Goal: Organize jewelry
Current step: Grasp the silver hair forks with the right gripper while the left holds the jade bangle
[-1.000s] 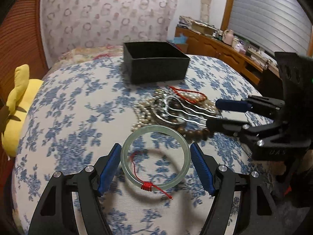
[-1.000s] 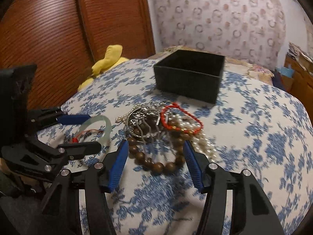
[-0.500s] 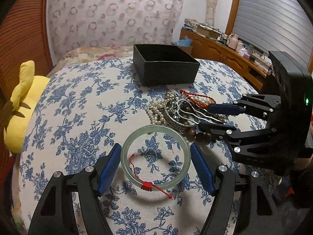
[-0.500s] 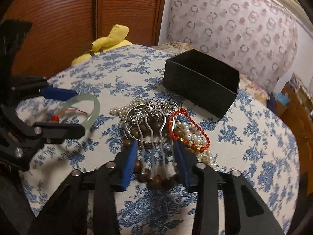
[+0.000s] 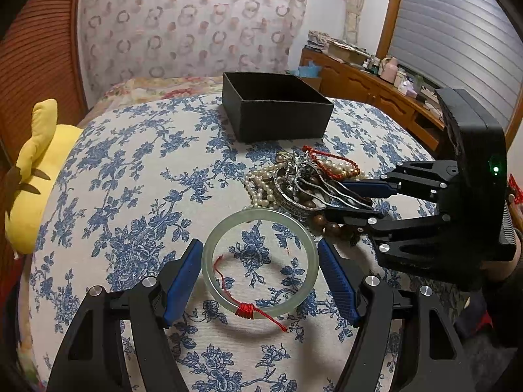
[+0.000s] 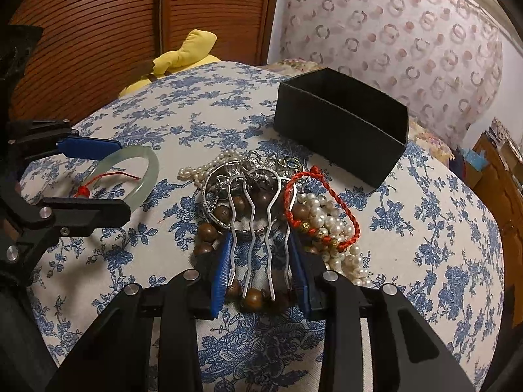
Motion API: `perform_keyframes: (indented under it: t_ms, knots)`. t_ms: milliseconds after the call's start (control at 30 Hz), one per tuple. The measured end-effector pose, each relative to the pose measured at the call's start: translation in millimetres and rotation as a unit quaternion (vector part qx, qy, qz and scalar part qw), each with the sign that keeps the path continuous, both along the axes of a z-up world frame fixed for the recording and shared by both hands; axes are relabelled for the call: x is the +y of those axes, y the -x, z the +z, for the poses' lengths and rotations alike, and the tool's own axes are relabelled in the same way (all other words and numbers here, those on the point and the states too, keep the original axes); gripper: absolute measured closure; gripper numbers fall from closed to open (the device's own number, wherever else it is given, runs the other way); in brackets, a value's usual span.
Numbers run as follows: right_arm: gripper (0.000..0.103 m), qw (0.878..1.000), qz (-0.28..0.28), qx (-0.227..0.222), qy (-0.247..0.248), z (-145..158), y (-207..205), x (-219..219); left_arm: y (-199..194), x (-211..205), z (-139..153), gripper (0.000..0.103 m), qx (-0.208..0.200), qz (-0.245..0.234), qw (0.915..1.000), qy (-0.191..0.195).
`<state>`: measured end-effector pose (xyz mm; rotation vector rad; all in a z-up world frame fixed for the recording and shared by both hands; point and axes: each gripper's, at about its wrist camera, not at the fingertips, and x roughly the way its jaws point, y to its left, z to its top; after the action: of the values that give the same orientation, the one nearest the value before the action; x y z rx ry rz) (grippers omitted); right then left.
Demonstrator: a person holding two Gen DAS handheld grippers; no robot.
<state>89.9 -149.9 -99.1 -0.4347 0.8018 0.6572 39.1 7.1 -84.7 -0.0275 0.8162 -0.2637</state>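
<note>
A pale green jade bangle (image 5: 260,263) with a red thread lies flat on the blue floral cloth. My left gripper (image 5: 260,254) is open, a finger on each side of the bangle, close to its rim. The bangle also shows in the right wrist view (image 6: 130,176). My right gripper (image 6: 260,248) has closed in on the prongs of a silver hair comb (image 6: 258,209), which lies on a pile of brown wooden beads (image 6: 251,297), pearls (image 6: 330,228) and a red cord bracelet (image 6: 322,209). An open black box (image 5: 274,111) stands beyond the pile.
A yellow plush toy (image 5: 36,170) lies at the left edge of the cushion. A wooden dresser (image 5: 376,94) with clutter stands at the back right. Slatted wooden doors (image 6: 130,32) are behind the cushion.
My right gripper has moved forward onto the pile and narrowed around the comb's prongs. My left gripper stays open around the bangle.
</note>
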Motion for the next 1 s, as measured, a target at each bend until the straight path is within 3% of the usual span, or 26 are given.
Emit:
perform_keyframes:
  t_ms: [533,567,600,633,1000]
  knots:
    - [0.068,0.998,0.023,-0.007,-0.057,26.7,22.4,-8.6,-0.7,6.0,0.6,0.034,-0.003,0.007,1.0,0.003]
    - [0.07,0.998,0.025,-0.011,-0.06,29.3,24.5,-9.2,-1.0,6.2,0.5,0.034,-0.003,0.008,1.0,0.002]
    - [0.099,0.998,0.023,-0.015,-0.059,30.9,25.3,-9.7,-1.5,7.1,0.7,0.034,-0.003,0.009,1.0,0.002]
    - [0.101,0.998,0.022,-0.017,-0.061,33.1,25.7,-10.9,-1.8,7.5,0.9,0.034,-0.003,0.009,1.0,0.002]
    - [0.098,0.999,0.008,-0.028,-0.044,24.5,21.5,-11.1,-2.3,11.0,2.7,0.034,-0.005,0.012,0.9999,0.001]
